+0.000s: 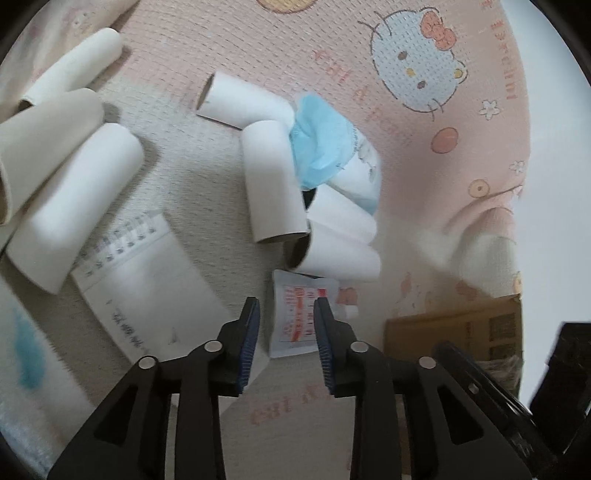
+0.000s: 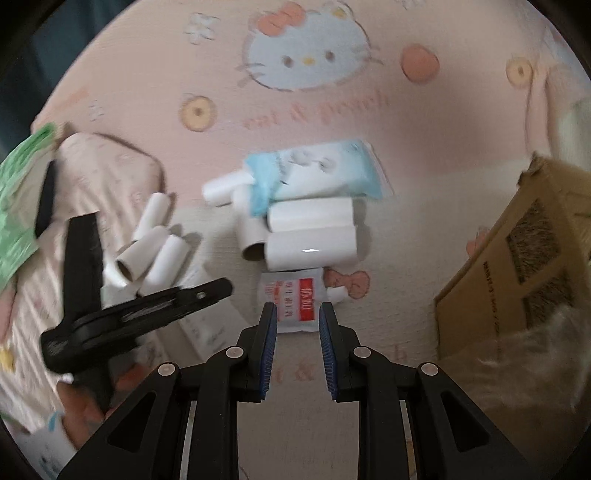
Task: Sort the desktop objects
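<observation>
Several white cardboard tubes (image 1: 275, 182) lie in a heap on a pink cartoon-print cloth (image 1: 369, 29), with more tubes (image 1: 74, 206) at the left. A blue-and-white wipes pack (image 1: 325, 147) lies on the heap, also in the right wrist view (image 2: 321, 170). A small white sachet with red print (image 1: 301, 314) lies flat just ahead of my open, empty left gripper (image 1: 286, 306). My right gripper (image 2: 297, 308) is open and empty, its tips over the sachet (image 2: 295, 295). The left gripper also shows from the side (image 2: 140, 310).
A spiral notepad (image 1: 147, 280) lies left of the sachet. A brown cardboard box (image 2: 517, 258) stands at the right, also in the left wrist view (image 1: 454, 332). A green packet (image 2: 18, 206) lies at the far left.
</observation>
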The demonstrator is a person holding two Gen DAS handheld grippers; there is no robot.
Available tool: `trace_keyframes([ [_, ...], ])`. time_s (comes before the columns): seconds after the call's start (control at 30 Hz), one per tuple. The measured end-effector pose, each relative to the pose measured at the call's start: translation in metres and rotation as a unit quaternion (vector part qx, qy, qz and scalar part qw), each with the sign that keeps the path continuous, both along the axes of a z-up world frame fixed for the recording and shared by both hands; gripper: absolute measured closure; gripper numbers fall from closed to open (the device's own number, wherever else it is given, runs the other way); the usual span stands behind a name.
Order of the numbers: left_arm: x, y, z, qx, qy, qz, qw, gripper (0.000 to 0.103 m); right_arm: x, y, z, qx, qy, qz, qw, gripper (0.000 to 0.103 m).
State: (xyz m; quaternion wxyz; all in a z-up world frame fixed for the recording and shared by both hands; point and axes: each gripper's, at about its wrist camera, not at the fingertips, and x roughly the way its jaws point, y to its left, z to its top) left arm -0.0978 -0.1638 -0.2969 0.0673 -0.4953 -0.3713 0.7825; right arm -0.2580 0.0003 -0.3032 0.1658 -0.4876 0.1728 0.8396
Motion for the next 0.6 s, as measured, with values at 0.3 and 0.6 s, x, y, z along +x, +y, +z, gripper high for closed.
trace_keyframes([
  [0.3,-0.020,-0.004,-0.007,0.021,0.000,-0.003,0.9998,0.066,-0.035,0.032,-0.019,-0.022,-0.023,-0.029,0.999,0.083],
  [0.6,-0.029,-0.009,-0.013,0.069,-0.005,-0.003,0.9976,0.066,-0.057,0.036,-0.036,-0.012,-0.046,-0.010,0.999,0.083],
])
